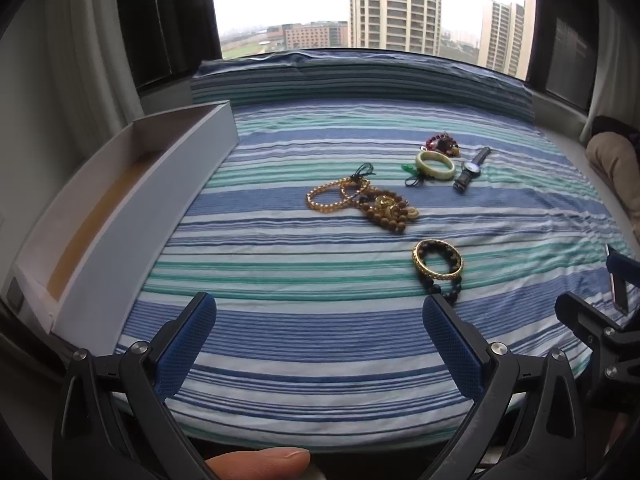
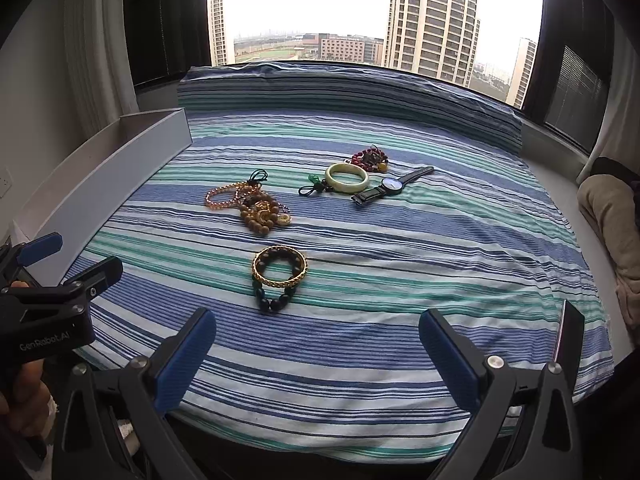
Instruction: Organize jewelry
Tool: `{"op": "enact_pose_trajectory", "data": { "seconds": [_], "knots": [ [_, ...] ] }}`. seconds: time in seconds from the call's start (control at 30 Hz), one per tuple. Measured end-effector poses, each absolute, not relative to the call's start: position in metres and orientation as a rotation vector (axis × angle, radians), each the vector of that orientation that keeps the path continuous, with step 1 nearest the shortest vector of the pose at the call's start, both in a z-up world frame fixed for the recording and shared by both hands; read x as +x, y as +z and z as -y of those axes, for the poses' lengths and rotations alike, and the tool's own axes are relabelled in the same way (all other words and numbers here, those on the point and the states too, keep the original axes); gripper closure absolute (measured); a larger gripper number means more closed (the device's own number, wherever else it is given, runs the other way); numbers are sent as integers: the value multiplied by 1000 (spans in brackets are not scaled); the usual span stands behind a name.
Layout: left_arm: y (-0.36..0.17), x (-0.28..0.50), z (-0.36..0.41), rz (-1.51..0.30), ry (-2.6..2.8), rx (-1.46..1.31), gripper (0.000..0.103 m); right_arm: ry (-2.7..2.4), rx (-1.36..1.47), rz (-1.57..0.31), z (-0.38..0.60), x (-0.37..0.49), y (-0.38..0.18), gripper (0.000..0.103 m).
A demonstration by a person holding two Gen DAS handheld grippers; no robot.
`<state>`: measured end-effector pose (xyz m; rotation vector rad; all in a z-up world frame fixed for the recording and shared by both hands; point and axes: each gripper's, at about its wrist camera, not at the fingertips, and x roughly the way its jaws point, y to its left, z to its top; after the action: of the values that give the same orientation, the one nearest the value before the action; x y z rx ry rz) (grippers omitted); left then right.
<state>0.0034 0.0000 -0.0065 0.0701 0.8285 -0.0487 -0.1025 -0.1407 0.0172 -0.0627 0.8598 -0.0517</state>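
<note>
Jewelry lies on a striped cloth (image 1: 320, 340). A gold bangle (image 1: 438, 261) rests on a black bead bracelet (image 1: 448, 290), nearest the grippers; both also show in the right wrist view (image 2: 280, 266). Farther off lie amber and wooden bead bracelets (image 1: 360, 200) (image 2: 252, 206), a pale green jade bangle (image 1: 436, 165) (image 2: 347, 178), a wristwatch (image 1: 470, 169) (image 2: 390, 186) and red beads (image 1: 442, 143) (image 2: 370, 158). A long white open box (image 1: 120, 216) (image 2: 120, 152) stands at the left. My left gripper (image 1: 320, 338) and right gripper (image 2: 318, 344) are both open and empty, held above the cloth's near edge.
A striped cushion (image 1: 360, 80) runs along the window at the back. A beige bundle (image 2: 612, 216) lies at the far right. The left gripper's body (image 2: 48, 300) shows at the left of the right wrist view; the right gripper's body (image 1: 600, 328) shows at the right of the left wrist view.
</note>
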Motion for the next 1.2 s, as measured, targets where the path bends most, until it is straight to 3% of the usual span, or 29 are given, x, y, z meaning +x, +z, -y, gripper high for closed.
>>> {"op": "enact_pose_trajectory", "data": {
  "seconds": [1.2],
  "knots": [
    [-9, 5, 3, -849, -64, 67, 0, -44, -57, -873, 137, -103, 13, 0]
  ]
}}
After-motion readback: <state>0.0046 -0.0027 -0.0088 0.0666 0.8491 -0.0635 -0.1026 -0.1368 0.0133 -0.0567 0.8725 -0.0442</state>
